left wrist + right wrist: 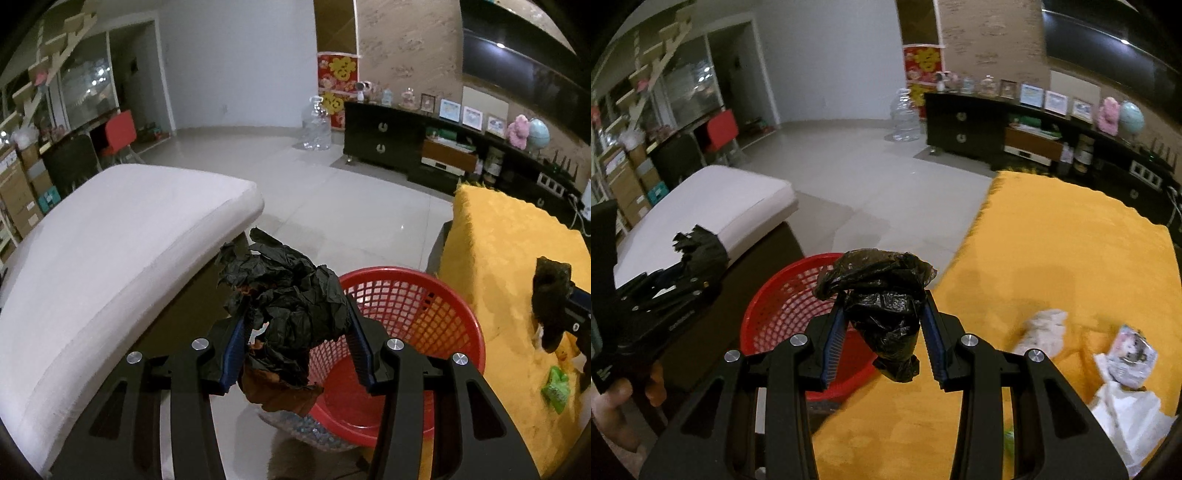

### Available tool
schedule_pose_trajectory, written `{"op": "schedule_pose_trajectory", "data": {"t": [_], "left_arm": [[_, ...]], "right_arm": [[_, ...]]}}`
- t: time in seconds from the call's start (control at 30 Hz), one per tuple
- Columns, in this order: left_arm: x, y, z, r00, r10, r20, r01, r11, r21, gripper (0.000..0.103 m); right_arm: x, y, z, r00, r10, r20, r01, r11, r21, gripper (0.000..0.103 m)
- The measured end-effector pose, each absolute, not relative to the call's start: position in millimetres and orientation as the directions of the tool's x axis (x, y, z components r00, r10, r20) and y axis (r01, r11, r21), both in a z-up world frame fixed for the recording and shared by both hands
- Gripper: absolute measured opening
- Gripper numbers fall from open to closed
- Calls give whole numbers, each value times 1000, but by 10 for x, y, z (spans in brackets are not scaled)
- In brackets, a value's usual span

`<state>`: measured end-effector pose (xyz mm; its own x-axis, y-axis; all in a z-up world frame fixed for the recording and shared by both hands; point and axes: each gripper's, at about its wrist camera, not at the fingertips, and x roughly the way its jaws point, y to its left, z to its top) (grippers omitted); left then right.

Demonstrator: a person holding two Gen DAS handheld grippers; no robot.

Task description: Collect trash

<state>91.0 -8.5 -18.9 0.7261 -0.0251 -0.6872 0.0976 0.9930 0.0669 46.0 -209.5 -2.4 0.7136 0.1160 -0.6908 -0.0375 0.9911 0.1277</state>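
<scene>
My left gripper (295, 317) is shut on a crumpled wad of black paper (284, 291) with a brown piece hanging below, held just left of and above the red mesh basket (424, 314). My right gripper (884, 319) is shut on a scrunched black plastic bag (882, 295), held over the edge of the yellow cloth (1071, 251), just right of the red basket (775, 310). In the left wrist view the right gripper with its bag (550, 299) shows at the far right. In the right wrist view the left gripper with its paper (700, 251) shows at the left.
More litter lies on the yellow cloth: a white tissue wad (1043, 326), a printed wrapper (1132, 354), white paper (1123, 413) and a green wrapper (556, 386). A white cushioned bench (110, 251) stands left of the basket. Tiled floor (332, 192) and a dark TV cabinet (384, 138) lie beyond.
</scene>
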Motion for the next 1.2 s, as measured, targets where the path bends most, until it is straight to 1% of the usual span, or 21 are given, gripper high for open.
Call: {"op": "schedule_pose_trajectory", "data": {"t": [0.13, 0.37, 0.63, 0.73, 0.8, 0.83, 0.9, 0.93, 0.97, 1.2], "left_arm": [[996, -80, -304, 690, -47, -723, 105, 994, 36, 47], [1106, -142, -585, 618, -65, -784, 128, 992, 19, 48], [1165, -198, -756, 580, -86, -810, 164, 986, 13, 52], [1176, -198, -807, 566, -95, -819, 170, 985, 3, 53], [1175, -203, -808, 566, -96, -819, 173, 985, 4, 56], [1176, -207, -801, 567, -99, -818, 174, 985, 2, 60], [1168, -197, -786, 575, -103, -812, 174, 985, -2, 67], [1161, -193, -776, 579, -104, -809, 173, 985, -3, 72], [1152, -191, -761, 586, -105, -804, 172, 985, -3, 74], [1096, -273, -649, 628, -100, -772, 187, 982, 25, 79]], "right_arm": [[550, -2028, -98, 700, 145, -700, -65, 988, 140, 38], [685, -2032, -331, 647, 163, -745, -60, 985, 164, 39], [790, -1921, -553, 600, 184, -778, -70, 981, 179, 40], [824, -1902, -589, 595, 191, -781, -73, 980, 185, 44], [852, -1904, -605, 593, 194, -782, -69, 979, 190, 49], [842, -1907, -611, 594, 193, -781, -63, 979, 194, 51], [841, -1942, -608, 597, 199, -778, -54, 976, 209, 60], [841, -1954, -602, 597, 202, -776, -52, 975, 214, 60], [837, -1966, -590, 600, 202, -774, -50, 975, 216, 60], [779, -2079, -486, 630, 186, -754, -24, 975, 220, 61]]}}
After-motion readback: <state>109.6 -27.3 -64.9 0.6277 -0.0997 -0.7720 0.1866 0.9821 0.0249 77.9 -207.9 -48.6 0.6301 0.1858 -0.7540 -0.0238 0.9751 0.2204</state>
